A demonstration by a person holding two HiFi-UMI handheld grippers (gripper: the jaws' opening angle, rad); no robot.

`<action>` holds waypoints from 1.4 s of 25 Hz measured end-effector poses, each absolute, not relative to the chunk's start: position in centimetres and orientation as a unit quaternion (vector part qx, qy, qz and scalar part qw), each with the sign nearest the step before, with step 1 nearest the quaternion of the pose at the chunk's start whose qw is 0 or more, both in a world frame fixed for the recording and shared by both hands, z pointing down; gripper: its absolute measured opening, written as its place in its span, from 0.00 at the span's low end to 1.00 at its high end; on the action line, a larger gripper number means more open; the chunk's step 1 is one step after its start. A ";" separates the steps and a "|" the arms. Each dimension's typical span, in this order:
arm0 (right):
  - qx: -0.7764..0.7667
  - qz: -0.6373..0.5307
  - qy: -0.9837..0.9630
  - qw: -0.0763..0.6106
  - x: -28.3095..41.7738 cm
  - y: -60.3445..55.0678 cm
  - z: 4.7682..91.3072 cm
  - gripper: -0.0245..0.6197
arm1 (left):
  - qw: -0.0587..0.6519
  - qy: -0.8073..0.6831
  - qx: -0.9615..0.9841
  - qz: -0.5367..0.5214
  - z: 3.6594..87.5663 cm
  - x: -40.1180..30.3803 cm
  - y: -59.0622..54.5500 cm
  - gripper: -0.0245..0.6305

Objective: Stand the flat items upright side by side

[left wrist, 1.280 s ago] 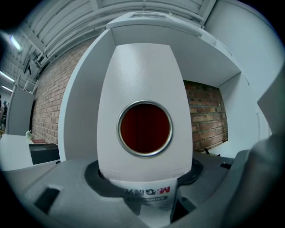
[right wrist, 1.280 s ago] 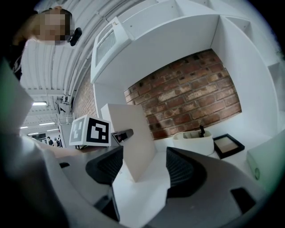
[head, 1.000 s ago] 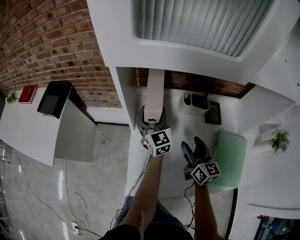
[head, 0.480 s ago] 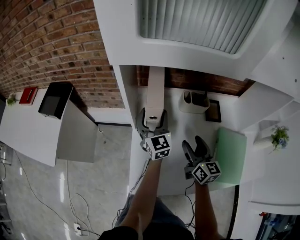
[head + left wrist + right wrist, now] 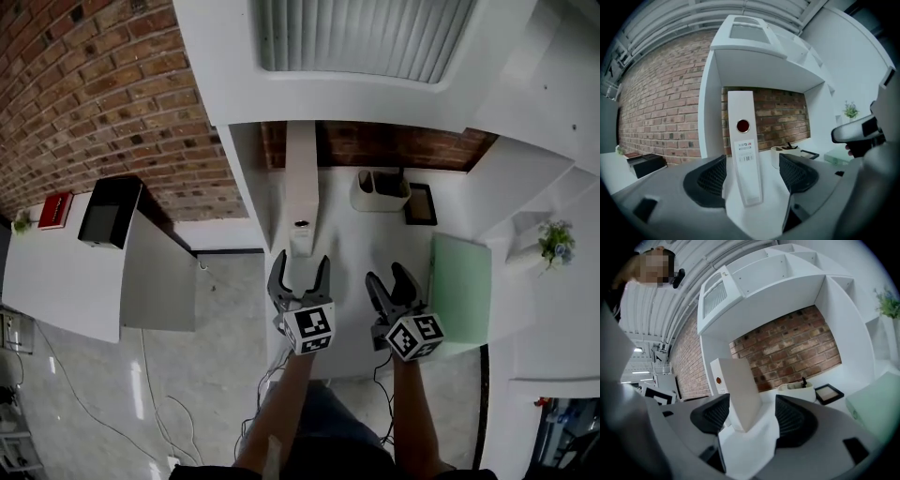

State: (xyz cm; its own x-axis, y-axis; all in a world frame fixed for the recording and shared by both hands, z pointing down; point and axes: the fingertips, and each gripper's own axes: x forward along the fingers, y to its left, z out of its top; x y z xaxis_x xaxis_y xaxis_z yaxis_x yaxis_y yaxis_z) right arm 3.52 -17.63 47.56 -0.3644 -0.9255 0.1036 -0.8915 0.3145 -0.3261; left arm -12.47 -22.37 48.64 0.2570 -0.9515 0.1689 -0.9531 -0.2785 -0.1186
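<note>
Side panel (image 5: 251, 178): the shelf unit's upright wall, immediately left of the binder.
Binder (image 5: 301, 187): white, standing upright on the desk (image 5: 352, 253). It is close beside the panel, though contact with it cannot be confirmed.
Left gripper (image 5: 301, 262): a second ago your jaws stood round the binder's near end. You have since drawn back, and the gripper now sits just short of the binder with its jaws spread wide, holding nothing.
Finding: the binder stands unsupported, so the first item is judged placed.
Right gripper (image 5: 387, 275): right of the binder and nearer you, unchanged, with its jaws wide apart and empty.
Organiser tray (image 5: 380, 192) and frame (image 5: 420, 203): right of the binder, at the back of the desk.
Green folder (image 5: 459, 291): well right of the binder and lying flat. It is judged the next item to stand beside the binder.
Left gripper view only: shows the binder's spine, its red-ringed hole and label, and its foot on the desk, clear of both pads.
Right gripper view only: shows the binder's broad side face.
Head view only: shows the whole folder and the stretch of desk between it and the binder.
</note>
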 end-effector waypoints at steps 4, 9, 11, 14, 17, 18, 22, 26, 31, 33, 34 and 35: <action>-0.585 -0.168 0.791 0.063 4.9 -15.8 47.4 0.50 | 0.005 -0.562 0.818 0.121 49.2 -10.9 -19.1 0.53; -0.631 -0.161 0.755 0.076 8.0 -12.7 47.0 0.50 | 0.012 -0.493 0.862 0.117 49.1 -6.7 -16.2 0.53; -0.649 -0.159 0.740 0.080 9.3 -11.5 46.8 0.50 | 0.010 -0.460 0.880 0.116 48.8 -4.7 -15.4 0.53; -0.678 -0.154 0.714 0.082 11.2 -9.6 46.6 0.50 | 0.009 -0.411 0.905 0.111 48.4 -1.8 -14.0 0.53; -0.706 -0.146 0.689 0.080 13.2 -7.9 46.4 0.50 | 0.016 -0.370 0.922 0.113 48.5 0.5 -13.0 0.53; -0.714 -0.144 0.681 0.079 13.7 -7.3 46.4 0.50 | 0.019 -0.357 0.927 0.116 48.6 1.2 -12.8 0.53; -0.739 -0.139 0.655 0.074 15.9 -5.4 46.6 0.50 | 0.044 -0.307 0.945 0.101 48.9 4.3 -12.1 0.53; -0.752 -0.145 0.639 0.067 18.1 -3.7 47.0 0.50 | 0.070 -0.293 0.949 0.098 49.1 6.4 -11.8 0.53; -0.756 -0.150 0.633 0.070 22.3 -3.2 47.6 0.50 | 0.085 -0.293 0.945 0.114 49.9 9.4 -11.7 0.53; -0.749 -0.152 0.641 0.067 24.4 -3.6 47.9 0.50 | 0.088 -0.299 0.942 0.121 50.5 11.2 -11.7 0.53; -0.745 -0.154 0.646 0.064 25.5 -4.0 48.1 0.50 | 0.093 -0.303 0.940 0.125 50.9 12.1 -11.7 0.53; -0.739 -0.156 0.652 0.061 26.5 -4.3 48.4 0.50 | 0.098 -0.307 0.938 0.128 51.3 13.1 -11.8 0.53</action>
